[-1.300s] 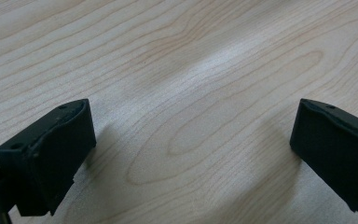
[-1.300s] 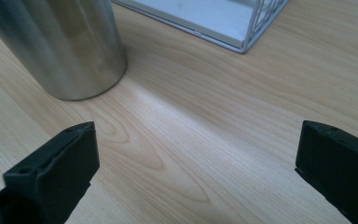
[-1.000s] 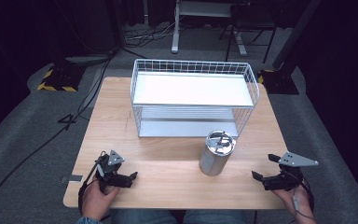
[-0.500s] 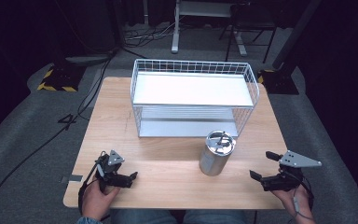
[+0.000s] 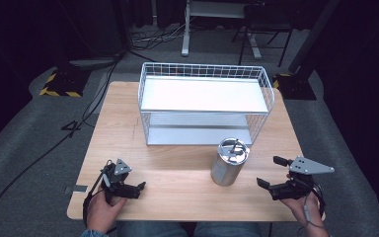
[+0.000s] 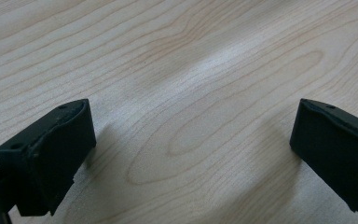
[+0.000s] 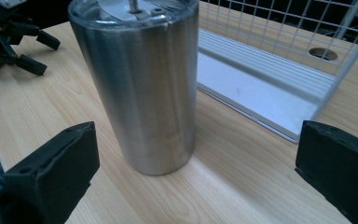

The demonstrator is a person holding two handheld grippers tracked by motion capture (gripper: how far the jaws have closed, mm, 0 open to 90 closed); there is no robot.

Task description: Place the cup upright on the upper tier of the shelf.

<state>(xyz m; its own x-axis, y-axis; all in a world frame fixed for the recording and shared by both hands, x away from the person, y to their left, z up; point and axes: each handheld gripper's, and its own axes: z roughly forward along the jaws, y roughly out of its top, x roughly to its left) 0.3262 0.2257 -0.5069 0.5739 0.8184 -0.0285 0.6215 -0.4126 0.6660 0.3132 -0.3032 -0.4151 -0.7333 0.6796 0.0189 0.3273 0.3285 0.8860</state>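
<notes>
A stainless-steel tumbler (image 5: 230, 163) with a clear lid stands upright on the wooden table (image 5: 177, 173), just in front of the white wire shelf rack (image 5: 205, 103) and toward its right end; the right gripper (image 5: 272, 172) sits near the table's front right corner, held in a hand (image 5: 301, 207), its jaws spread wide and pointing at the tumbler from the right, apart from it; in the right gripper view the tumbler (image 7: 137, 84) rises between the two black jaws but farther off, touching neither, with the rack's lower shelf (image 7: 265, 88) behind it; the left gripper (image 5: 133, 188) rests low over the front left of the table, well apart from the tumbler, its jaws likewise spread with nothing between them; in the left gripper view only bare wood grain (image 6: 186, 93) lies between the jaws.
</notes>
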